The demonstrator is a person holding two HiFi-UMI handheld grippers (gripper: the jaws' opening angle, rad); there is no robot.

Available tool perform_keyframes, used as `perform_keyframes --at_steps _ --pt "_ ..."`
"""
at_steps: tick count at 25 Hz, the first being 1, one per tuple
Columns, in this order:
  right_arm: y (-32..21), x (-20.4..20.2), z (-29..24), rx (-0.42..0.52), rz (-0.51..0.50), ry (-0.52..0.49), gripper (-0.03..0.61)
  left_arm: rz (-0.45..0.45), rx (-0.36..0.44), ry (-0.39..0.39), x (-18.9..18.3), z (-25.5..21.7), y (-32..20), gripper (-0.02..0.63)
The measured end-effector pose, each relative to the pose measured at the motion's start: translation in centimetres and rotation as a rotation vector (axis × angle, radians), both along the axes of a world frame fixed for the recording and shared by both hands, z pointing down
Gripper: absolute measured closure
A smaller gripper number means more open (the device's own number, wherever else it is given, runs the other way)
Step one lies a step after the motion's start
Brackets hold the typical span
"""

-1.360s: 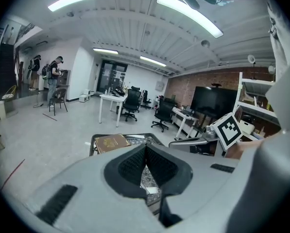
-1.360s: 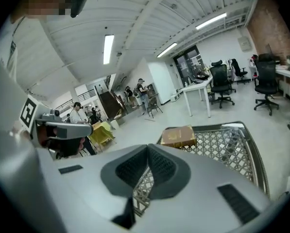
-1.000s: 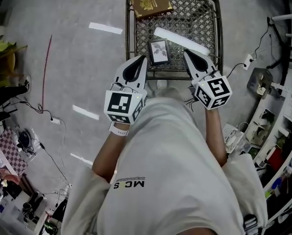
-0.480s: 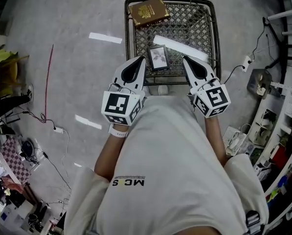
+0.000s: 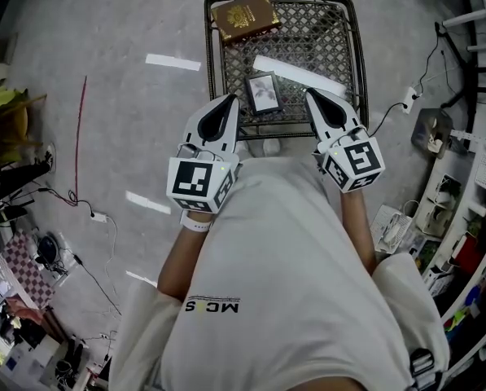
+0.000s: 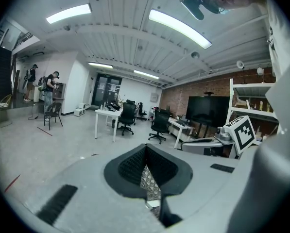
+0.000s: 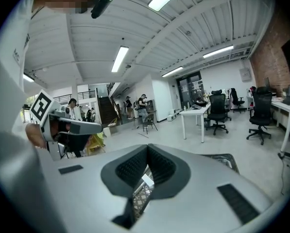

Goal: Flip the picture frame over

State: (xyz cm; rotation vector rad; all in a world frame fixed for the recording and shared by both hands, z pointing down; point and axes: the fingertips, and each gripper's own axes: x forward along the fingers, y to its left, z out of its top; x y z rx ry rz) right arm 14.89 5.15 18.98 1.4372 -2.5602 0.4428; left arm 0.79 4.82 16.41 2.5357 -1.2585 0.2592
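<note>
Left gripper [image 5: 231, 101] and right gripper [image 5: 311, 96] are hovering closed and empty, flanking the frame [image 5: 263, 93] that's lying photo-up on the mesh table [image 5: 209, 47]. Flip pending or done, can't tell.

Passable over bare mesh left and right of the picture frame [image 5: 263, 93], from the near rim of the wire mesh table [image 5: 207, 55]. Hemmed just beyond by a long white strip [image 5: 299, 76] lying aslant. Blocked at the far left corner by a brown book [image 5: 243, 16].
</note>
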Motion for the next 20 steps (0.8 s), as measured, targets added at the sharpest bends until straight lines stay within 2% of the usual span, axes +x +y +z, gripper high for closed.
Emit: perform_keyframes --at_steps 20 --pt "0.4 -1.4 -0.4 0.005 -0.022 0.015 0.561 -0.002 -0.012 0.009 -0.3 0.3 1.3 0.589"
